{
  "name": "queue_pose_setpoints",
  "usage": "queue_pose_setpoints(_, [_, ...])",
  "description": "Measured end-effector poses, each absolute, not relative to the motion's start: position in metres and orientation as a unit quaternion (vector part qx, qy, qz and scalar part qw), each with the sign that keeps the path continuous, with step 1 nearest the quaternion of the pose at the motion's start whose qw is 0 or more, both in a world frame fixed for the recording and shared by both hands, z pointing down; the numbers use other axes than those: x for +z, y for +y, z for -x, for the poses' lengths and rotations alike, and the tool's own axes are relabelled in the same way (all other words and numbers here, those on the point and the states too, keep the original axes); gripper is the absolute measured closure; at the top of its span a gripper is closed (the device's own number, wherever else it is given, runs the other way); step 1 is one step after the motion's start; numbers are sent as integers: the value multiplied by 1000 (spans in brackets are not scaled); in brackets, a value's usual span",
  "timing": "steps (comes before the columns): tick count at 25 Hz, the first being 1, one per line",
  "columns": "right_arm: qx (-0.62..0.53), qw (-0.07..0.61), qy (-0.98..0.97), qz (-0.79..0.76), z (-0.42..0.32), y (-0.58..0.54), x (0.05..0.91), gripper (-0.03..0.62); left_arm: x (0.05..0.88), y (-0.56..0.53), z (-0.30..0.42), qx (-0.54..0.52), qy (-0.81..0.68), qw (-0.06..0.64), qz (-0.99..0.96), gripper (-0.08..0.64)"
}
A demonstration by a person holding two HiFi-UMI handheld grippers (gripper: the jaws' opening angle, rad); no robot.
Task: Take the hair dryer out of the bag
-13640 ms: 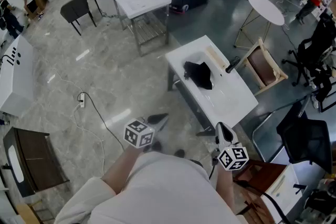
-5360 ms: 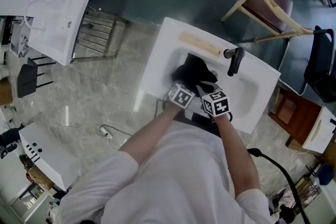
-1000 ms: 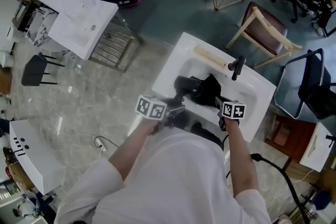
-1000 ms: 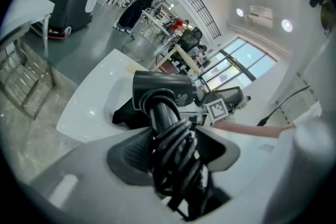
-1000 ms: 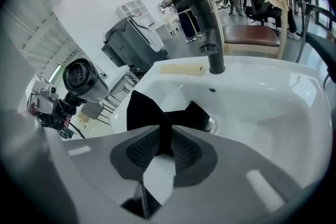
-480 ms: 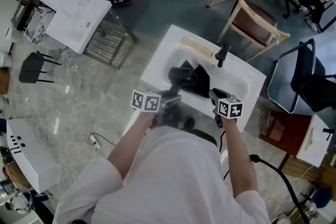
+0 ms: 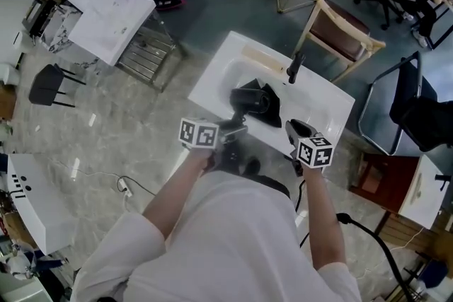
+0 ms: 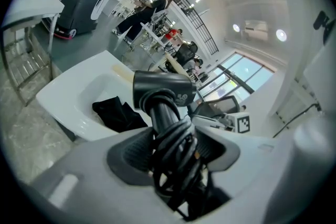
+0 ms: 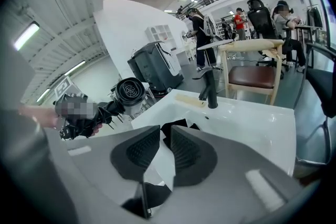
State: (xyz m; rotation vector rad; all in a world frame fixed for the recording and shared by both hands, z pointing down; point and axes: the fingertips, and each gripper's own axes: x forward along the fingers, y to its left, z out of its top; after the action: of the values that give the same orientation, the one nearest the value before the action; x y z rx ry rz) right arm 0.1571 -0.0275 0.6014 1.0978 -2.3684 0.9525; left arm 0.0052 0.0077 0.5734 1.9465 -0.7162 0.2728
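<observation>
The left gripper (image 7: 236,126) has its fingers (image 8: 137,150) clamped on the handle of the black hair dryer (image 8: 161,93), with the dryer's black cord (image 8: 177,168) coiled around the handle between them. The hair dryer is out of the bag (image 7: 274,112), held in the air over the near left edge of the white washbasin (image 7: 212,74). In the right gripper view it hangs clear of the bag. The black bag lies crumpled in the bowl, near the middle, in front of the black faucet (image 7: 293,68) at the far edge. The right gripper (image 7: 296,129) hovers over the near right edge. Its fingers (image 9: 140,149) stand a narrow gap apart and are closing, with nothing gripped between them. A wooden chair (image 7: 341,30) stands beyond the far edge.
</observation>
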Motion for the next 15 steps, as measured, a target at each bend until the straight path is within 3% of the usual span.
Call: queue_pose_setpoints(15, [287, 98, -843, -444, -160, 8, 527, 561, 535, 37, 10, 84, -279, 500, -815, 314])
